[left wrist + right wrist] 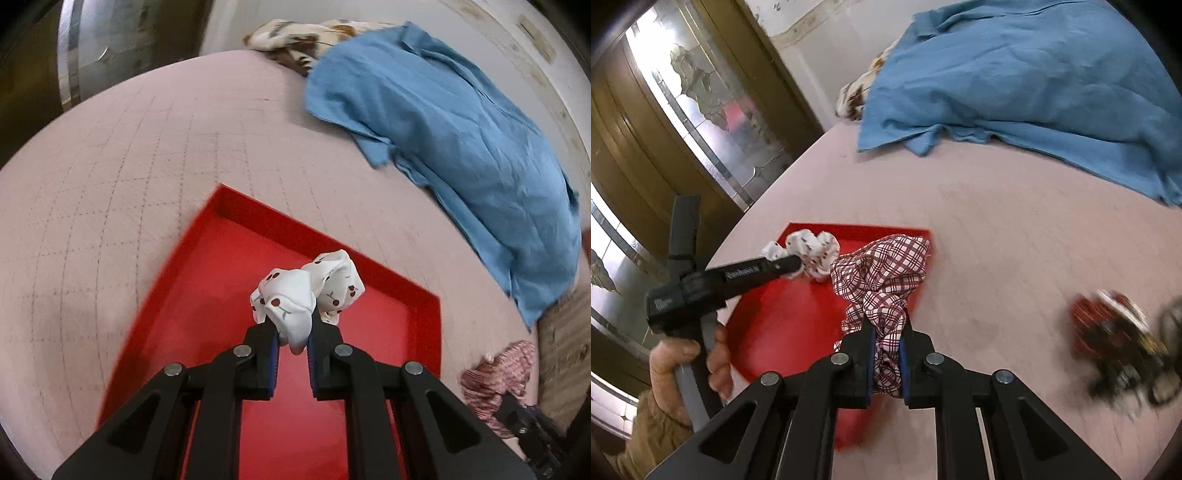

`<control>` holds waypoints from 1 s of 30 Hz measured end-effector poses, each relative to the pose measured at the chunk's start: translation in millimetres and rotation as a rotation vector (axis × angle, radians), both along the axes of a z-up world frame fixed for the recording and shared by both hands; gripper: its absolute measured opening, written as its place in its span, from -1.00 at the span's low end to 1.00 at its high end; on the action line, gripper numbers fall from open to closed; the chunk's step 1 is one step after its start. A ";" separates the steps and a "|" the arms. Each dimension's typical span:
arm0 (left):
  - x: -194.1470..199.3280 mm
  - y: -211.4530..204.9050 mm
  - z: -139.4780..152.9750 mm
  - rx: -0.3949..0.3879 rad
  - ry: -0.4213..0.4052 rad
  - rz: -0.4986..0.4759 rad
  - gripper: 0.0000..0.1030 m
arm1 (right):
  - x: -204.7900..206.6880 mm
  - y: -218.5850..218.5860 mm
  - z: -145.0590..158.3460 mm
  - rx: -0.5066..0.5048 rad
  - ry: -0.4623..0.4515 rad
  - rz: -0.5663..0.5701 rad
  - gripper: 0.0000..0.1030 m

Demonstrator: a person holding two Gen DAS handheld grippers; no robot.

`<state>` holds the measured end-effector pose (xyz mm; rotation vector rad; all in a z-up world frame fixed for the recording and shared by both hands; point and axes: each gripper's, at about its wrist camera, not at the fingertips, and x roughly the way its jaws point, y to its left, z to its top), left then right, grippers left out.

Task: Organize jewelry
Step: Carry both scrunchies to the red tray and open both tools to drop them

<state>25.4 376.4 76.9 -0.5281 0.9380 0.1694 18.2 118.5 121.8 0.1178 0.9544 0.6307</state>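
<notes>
My left gripper (pixel 293 325) is shut on a white scrunchie with a cherry print (pixel 306 291) and holds it above the red tray (pixel 207 280). In the right wrist view the left gripper (pixel 798 264) reaches in from the left with the white scrunchie (pixel 812 254) over the tray's (pixel 783 328) far part. My right gripper (pixel 886 332) is shut on a red-and-white plaid scrunchie (pixel 882 280) and holds it over the tray's right edge. The plaid scrunchie also shows in the left wrist view (pixel 498 373) at the lower right.
The tray lies on a pink quilted bed (pixel 110 184). A blue shirt (pixel 443 129) is spread at the far right, with a floral cloth (pixel 295 37) behind it. A blurred pile of dark red and black accessories (pixel 1123 350) lies right of the tray. A glass-panelled door (pixel 683 92) stands to the left.
</notes>
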 end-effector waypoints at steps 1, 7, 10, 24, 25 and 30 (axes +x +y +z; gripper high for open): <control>3.5 5.2 -2.0 -0.011 -0.001 0.012 -0.77 | 7.8 9.4 -2.0 0.001 0.007 0.005 -0.78; 16.4 11.4 -11.2 0.025 0.005 0.035 -0.76 | 49.0 56.5 -22.8 -0.063 0.021 0.023 -0.77; 14.6 16.7 -10.2 0.021 -0.009 0.050 -0.72 | 59.2 69.0 -35.0 -0.108 0.026 0.028 -0.76; -13.2 20.1 14.4 -0.040 -0.146 0.060 0.22 | 39.1 64.7 -12.7 -0.174 -0.090 0.010 -0.02; -16.2 17.4 16.3 -0.034 -0.153 0.051 0.22 | 35.2 60.0 -9.7 -0.170 -0.093 0.007 0.00; -38.5 -4.9 27.0 0.019 -0.199 0.018 0.23 | 0.0 1.9 7.3 -0.174 -0.121 -0.022 0.08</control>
